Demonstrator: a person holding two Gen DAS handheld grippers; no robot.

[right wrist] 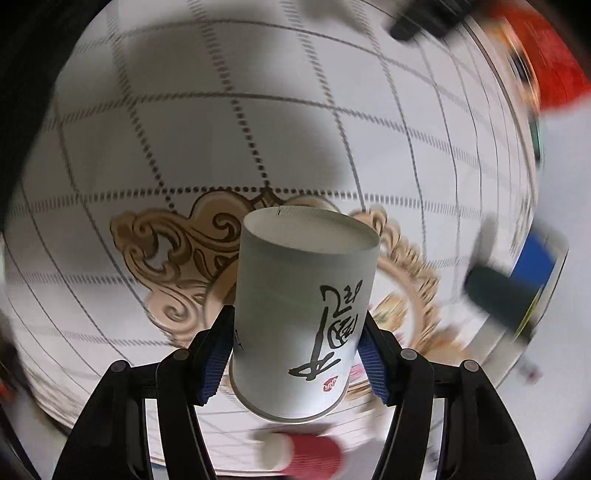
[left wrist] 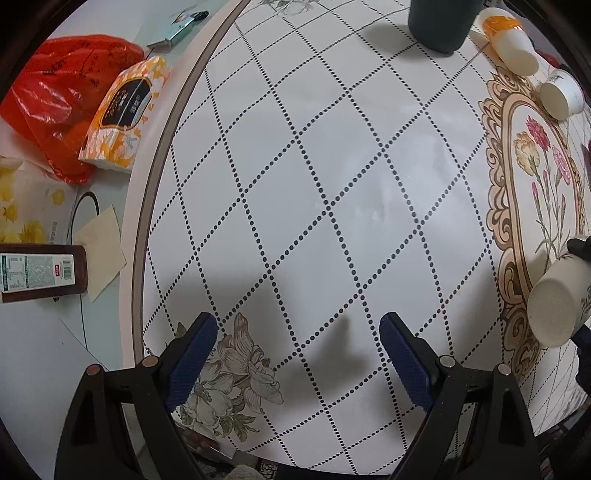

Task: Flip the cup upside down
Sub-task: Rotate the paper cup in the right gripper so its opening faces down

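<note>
Cup (right wrist: 303,310) clamped in right hand-held gripper (right wrist: 295,354), base pointing forward, left hand-held gripper (left wrist: 299,354) apart.

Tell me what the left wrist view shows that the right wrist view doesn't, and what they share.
Left only: the open left gripper holding nothing, a tissue pack, a dark cup, and two small cups lying on their sides.
Right only: the right gripper shut on the cup, with its ink lettering.
Both: that cup, the checked tablecloth and a red bag.
</note>
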